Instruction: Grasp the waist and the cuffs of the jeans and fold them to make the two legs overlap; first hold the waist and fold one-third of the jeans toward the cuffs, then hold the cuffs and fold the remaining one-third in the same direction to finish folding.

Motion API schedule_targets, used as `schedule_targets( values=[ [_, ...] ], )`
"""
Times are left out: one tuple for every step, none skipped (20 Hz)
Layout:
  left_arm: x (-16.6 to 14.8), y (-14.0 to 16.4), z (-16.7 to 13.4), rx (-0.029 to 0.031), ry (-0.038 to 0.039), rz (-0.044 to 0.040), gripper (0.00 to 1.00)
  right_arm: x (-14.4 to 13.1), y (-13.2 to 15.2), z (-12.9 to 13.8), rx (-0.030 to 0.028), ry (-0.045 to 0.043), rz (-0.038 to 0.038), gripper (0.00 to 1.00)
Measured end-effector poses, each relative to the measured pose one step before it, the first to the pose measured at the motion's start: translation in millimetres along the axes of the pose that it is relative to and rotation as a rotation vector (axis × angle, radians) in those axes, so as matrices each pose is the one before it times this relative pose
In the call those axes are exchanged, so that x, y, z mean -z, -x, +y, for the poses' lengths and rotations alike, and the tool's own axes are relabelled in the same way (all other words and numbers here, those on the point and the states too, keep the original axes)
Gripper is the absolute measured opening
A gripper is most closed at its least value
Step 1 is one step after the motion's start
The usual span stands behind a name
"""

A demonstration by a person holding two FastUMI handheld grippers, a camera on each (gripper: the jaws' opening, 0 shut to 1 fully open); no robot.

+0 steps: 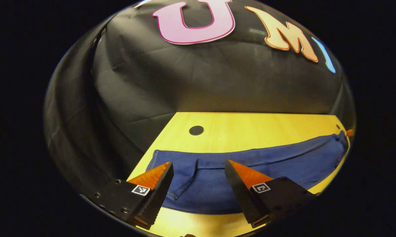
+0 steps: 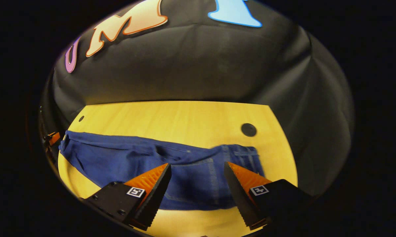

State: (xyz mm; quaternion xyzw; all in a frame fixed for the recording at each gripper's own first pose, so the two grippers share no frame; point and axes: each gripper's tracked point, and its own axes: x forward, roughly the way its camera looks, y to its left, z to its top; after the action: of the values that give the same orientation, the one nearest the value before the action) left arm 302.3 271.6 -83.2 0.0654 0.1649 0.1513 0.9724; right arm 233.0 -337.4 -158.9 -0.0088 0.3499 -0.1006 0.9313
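The left hand-held gripper (image 1: 198,168) hangs released above the jeans (image 1: 250,164), fingers spread, touching nothing; the jeans lie flat across the near part of the yellow tabletop (image 1: 250,128); the right hand-held gripper (image 2: 197,168) hovers likewise released over them.
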Motion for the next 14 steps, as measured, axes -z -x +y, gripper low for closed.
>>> schedule_targets(
  values=[
    [-1.26,0.26,-0.21,0.00464,0.01299,-0.00316,0.96,8.08,7.51,-17.58,0.01632,-0.00975,0.01392,1.00],
    [0.13,-0.27,0.28,-0.00137,0.00672,-0.00033,0.96,6.98,1.79,-17.33,0.02142,-0.01200,0.00934,1.00],
    [-3.70,2.78,-2.32,-0.00270,0.00645,0.00365,0.95,7.35,0.17,-16.76,0.01920,-0.01511,0.00818,1.00],
    [0.01,-0.42,-0.67,-0.00140,0.00920,0.00760,0.95,10.04,-0.36,-12.74,0.01315,-0.01749,0.01914,1.00],
    [-0.44,-0.23,-0.38,0.00112,0.00831,0.00765,0.95,9.76,-2.77,-9.57,0.00320,-0.01242,0.02199,1.00],
    [-1.43,-0.04,0.11,-0.00195,0.00587,0.00502,0.96,8.76,-6.74,-3.03,-0.00134,-0.00500,0.01782,1.00],
    [0.44,-0.37,0.26,-0.00242,0.00349,0.00666,0.96,5.58,-5.45,-3.05,-0.00446,0.00377,0.01295,1.00],
    [-0.31,-0.63,0.33,-0.00489,0.01024,0.00584,0.96,5.64,-6.19,-3.59,-0.00457,0.00956,0.00928,1.00],
    [0.04,-0.08,-0.51,-0.00261,0.01790,0.00204,0.96,3.50,-4.50,-3.88,0.00347,0.01134,0.00474,1.00],
    [-2.85,-0.54,-0.28,-0.00235,0.02523,-0.00155,0.96,1.59,-1.94,1.82,-0.00969,0.00103,0.00000,1.00],
    [-3.43,1.14,-1.12,-0.00005,0.02290,-0.00242,0.96,2.37,-5.02,1.26,-0.00940,-0.00079,0.00548,1.00],
    [-2.70,0.09,0.18,-0.00409,0.01580,0.00223,0.96,1.42,-4.41,1.24,-0.01124,-0.00555,0.00516,1.00],
    [-2.94,-0.17,0.70,-0.00818,0.00380,0.00460,0.96,-0.92,-0.91,1.03,-0.01006,-0.01319,-0.00063,1.00],
    [1.47,-0.01,0.08,-0.00845,-0.00415,0.00568,0.96,-1.01,-1.05,-0.69,-0.00958,-0.01805,0.00051,0.99]
  ],
)
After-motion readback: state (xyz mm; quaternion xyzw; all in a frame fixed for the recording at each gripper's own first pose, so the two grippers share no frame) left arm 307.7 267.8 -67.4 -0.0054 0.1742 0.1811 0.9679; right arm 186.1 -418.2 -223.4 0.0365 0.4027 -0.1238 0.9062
